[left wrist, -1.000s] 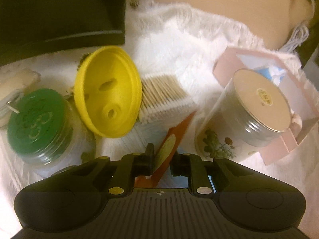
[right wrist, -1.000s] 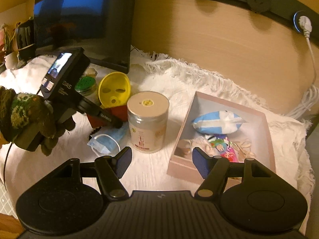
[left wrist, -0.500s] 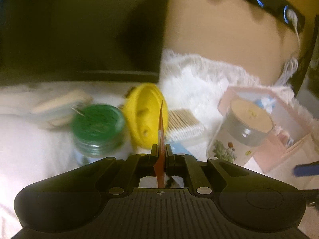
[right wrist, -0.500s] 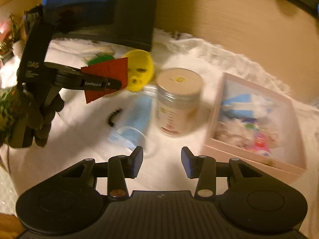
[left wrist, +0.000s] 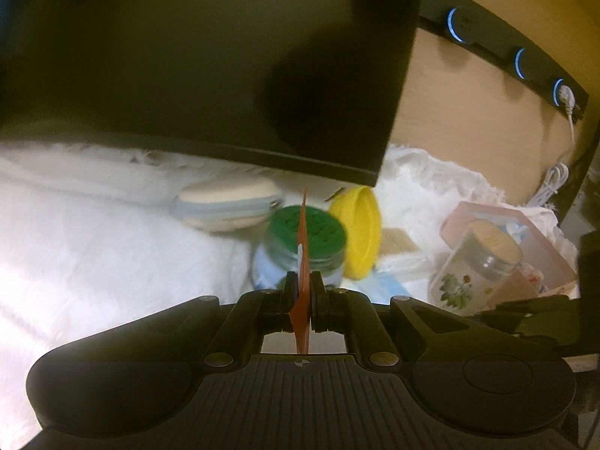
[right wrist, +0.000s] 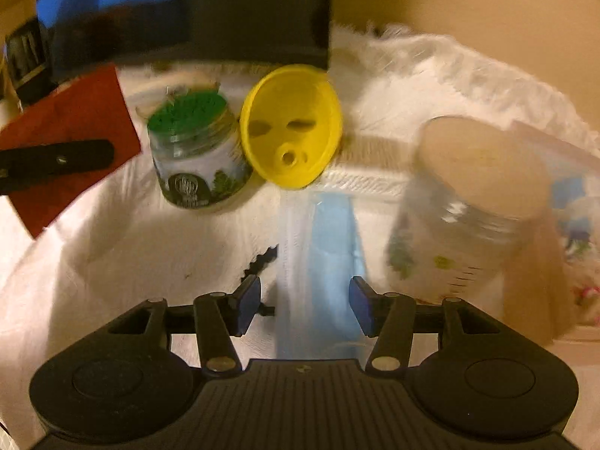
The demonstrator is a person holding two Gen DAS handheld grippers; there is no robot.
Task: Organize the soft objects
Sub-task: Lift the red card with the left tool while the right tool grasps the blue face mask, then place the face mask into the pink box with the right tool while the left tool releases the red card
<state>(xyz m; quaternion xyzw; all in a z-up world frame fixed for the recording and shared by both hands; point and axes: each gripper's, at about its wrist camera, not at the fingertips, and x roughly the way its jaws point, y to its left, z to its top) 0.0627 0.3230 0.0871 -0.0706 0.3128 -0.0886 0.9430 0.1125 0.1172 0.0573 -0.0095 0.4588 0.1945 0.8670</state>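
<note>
One thin red sheet, edge-on, pinched between left gripper fingers.

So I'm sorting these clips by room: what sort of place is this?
Probably a home desk against a wall: a dark monitor stands at the back, a power strip runs along the wooden wall, and a fluffy white cloth carries jars and a blue face mask.

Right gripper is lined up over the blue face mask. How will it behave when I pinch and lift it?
The blue face mask lies flat and thin on the white cloth, so it is probably light and floppy and will likely drape from the right gripper. Its open jaws straddle the mask; a pinch may also catch the cloth beneath. The ear loops can't be made out.
</note>
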